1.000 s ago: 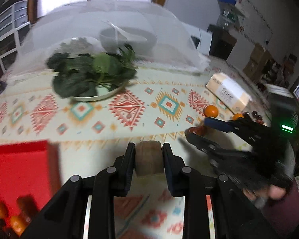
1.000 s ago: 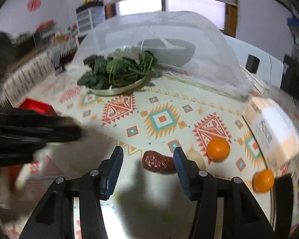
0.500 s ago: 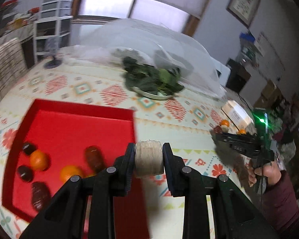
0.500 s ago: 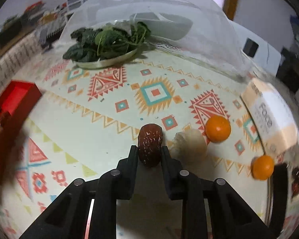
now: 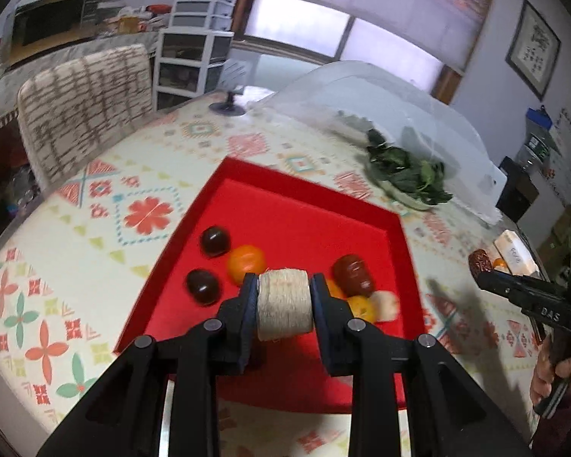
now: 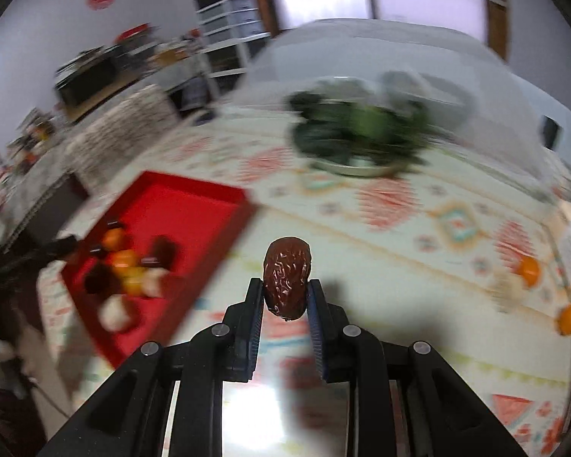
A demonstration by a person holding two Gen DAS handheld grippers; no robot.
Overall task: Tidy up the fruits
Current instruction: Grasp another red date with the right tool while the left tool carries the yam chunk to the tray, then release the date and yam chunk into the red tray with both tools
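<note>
Patterned tabletop (image 5: 95, 251), red tray (image 5: 297, 221) w/ fruit. Left gripper (image 5: 284, 306) clamped on twine spool (image 5: 284, 304) above tray; right gripper (image 6: 285, 301) gripping date (image 6: 286, 276), mid-carry. Next: move over tray, release.

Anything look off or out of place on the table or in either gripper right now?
One oddity: the left gripper is shut on a twine-wrapped spool, not a fruit, above the red tray. The right gripper holds a red date normally. Two oranges lie loose on the table. No visible spills.
</note>
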